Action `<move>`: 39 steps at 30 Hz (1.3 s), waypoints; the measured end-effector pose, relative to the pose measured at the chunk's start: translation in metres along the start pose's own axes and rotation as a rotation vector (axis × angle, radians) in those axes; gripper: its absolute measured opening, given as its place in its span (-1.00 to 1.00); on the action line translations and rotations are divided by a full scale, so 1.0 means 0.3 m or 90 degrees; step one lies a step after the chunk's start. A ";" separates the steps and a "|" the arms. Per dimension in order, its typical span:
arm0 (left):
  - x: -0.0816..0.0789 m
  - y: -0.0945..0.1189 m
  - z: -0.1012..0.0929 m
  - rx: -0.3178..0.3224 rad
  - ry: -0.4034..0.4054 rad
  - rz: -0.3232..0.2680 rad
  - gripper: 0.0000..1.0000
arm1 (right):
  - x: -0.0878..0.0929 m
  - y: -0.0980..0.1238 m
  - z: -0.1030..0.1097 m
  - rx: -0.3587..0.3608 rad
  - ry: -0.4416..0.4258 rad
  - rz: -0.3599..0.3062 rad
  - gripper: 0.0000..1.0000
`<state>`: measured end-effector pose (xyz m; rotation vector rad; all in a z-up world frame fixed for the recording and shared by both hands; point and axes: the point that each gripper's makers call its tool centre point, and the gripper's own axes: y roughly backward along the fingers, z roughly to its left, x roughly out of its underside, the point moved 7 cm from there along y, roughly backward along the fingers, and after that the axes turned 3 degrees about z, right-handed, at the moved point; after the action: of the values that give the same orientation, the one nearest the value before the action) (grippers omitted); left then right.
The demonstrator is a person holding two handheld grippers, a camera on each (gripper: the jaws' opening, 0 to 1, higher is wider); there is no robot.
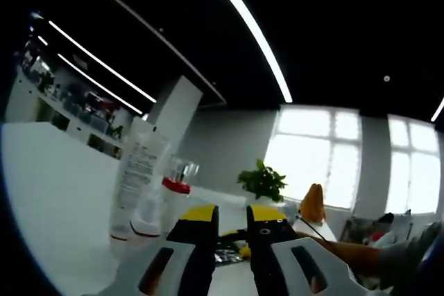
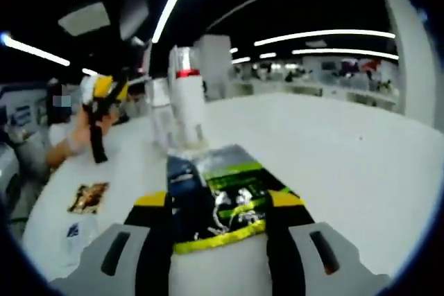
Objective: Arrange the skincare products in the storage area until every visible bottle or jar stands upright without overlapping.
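white table (image 2: 333, 150) with upright bottles (image 2: 186, 95), a green-black packet (image 2: 236, 192), two small sachets (image 2: 88, 197)

Long white ceiling strip lights (image 1: 246, 29) curve strongly across a dark ceiling in both views, bent by the fisheye lens. In the left gripper view, tall bright windows (image 1: 316, 154) blow out to white and leave the near things dim. The glossy white bench (image 2: 333, 150) glares pale in the right gripper view. Both pictures are soft, blurring towards the edges.
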<state>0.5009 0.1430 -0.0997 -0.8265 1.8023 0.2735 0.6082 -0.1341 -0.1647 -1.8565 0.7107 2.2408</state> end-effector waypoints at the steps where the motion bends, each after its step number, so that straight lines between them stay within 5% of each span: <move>1: -0.001 0.001 -0.001 0.001 0.000 -0.001 -0.67 | -0.024 0.000 0.005 0.006 0.001 -0.028 0.06; 2: -0.002 0.000 0.000 0.001 0.001 -0.002 -0.67 | -0.034 0.000 0.011 0.017 0.003 -0.026 0.04; 4: -0.004 0.001 0.003 0.000 0.001 -0.003 -0.67 | -0.017 -0.010 0.019 0.054 0.053 0.058 -0.02; 9: -0.007 0.002 0.007 0.000 0.006 -0.004 -0.67 | 0.044 -0.021 0.035 0.042 0.093 0.171 0.07; 11: -0.009 0.002 0.007 0.000 0.004 -0.005 -0.67 | 0.036 -0.012 0.025 0.057 0.138 0.156 0.03; 16: -0.010 0.002 0.011 -0.001 0.005 -0.005 -0.67 | 0.034 0.015 -0.018 0.074 0.143 0.157 -0.02; 26: -0.012 0.004 0.011 -0.001 0.006 -0.007 -0.67 | 0.035 0.010 -0.001 0.051 0.091 0.163 -0.15; 35: -0.013 0.009 0.010 -0.003 0.008 -0.009 -0.67 | 0.032 0.017 0.044 0.075 -0.026 0.152 -0.08; 39: -0.016 0.011 0.008 -0.002 0.011 -0.012 -0.67 | 0.037 0.012 0.054 0.078 0.006 0.154 -0.04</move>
<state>0.5015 0.1487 -0.0971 -0.8501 1.8094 0.2566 0.5898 -0.1322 -0.1724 -1.8091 1.1019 2.2682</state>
